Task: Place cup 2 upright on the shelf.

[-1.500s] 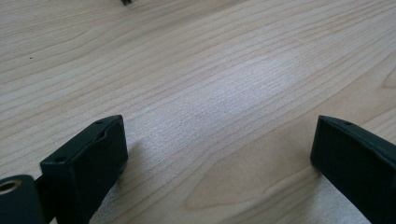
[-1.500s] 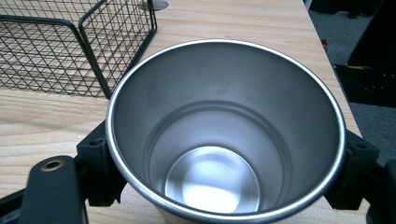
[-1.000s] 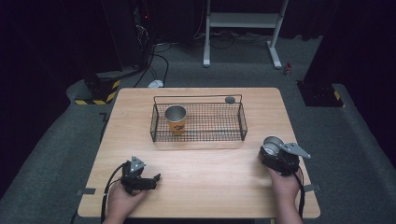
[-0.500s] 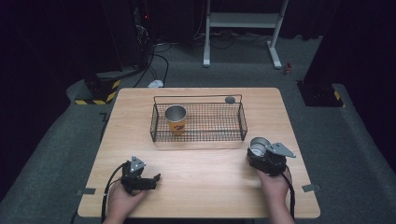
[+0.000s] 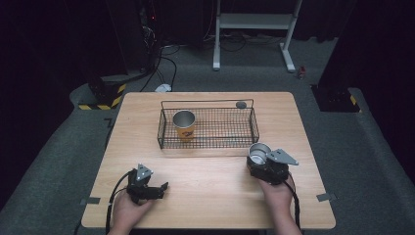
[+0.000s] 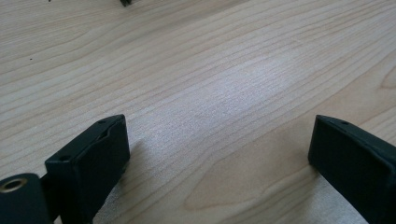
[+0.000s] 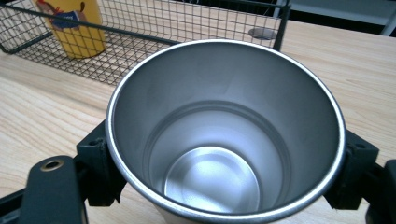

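My right gripper (image 5: 260,161) is shut on a steel cup (image 5: 258,152), held upright just in front of the wire basket's (image 5: 208,142) right end. In the right gripper view the cup (image 7: 224,135) is empty and sits between both jaws. A yellow cup (image 5: 184,124) with a steel inside stands at the left end of the basket; the right gripper view has it (image 7: 74,23) at top left. My left gripper (image 5: 159,188) rests low at the table's front left, open, its fingers (image 6: 91,163) wide apart over bare wood.
The wire basket (image 7: 187,28) stands mid-table on the wooden table (image 5: 210,196). A small dark round disc (image 5: 241,104) lies behind the basket's right corner. Beyond the table are a white stand (image 5: 254,29), cables and dark floor.
My right gripper has carried the steel cup left and forward, from the table's right side toward the basket's right front corner. The left gripper has stayed put.
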Demonstrator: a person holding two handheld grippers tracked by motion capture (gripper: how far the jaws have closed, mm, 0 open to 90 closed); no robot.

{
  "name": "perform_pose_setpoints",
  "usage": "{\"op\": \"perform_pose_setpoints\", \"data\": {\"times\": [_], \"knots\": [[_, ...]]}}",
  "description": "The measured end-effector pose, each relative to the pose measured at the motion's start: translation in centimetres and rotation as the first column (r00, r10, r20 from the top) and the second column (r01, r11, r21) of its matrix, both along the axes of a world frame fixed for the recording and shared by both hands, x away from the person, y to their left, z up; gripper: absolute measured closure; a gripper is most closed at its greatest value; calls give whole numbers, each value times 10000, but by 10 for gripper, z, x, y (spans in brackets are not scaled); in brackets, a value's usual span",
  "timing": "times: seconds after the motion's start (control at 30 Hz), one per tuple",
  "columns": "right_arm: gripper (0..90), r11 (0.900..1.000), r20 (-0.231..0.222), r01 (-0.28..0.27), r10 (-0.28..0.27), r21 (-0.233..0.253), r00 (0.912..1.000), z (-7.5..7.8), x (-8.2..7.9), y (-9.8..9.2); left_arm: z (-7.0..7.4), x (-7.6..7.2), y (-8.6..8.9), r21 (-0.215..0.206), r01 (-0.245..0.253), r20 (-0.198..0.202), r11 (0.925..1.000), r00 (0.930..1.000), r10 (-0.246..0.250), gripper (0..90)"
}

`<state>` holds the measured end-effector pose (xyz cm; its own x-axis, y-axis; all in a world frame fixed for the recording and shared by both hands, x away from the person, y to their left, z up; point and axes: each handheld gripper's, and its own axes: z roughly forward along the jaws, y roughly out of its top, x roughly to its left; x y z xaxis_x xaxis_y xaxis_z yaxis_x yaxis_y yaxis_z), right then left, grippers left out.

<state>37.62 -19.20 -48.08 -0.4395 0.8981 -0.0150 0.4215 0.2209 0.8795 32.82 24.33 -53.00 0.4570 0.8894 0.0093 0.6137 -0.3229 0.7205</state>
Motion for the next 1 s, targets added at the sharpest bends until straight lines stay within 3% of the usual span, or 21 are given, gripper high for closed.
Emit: {"op": "perform_pose_setpoints", "data": {"times": [0.5,1.0], "knots": [[182,9994,75,-304,305,-152,9995,8,-1,19,0,0,0,-3,75,55,10000,10000,-75,75],[183,9993,257,-272,265,273,9993,39,17,43,0,0,0,-75,52,61,10000,10000,-52,75]]}}
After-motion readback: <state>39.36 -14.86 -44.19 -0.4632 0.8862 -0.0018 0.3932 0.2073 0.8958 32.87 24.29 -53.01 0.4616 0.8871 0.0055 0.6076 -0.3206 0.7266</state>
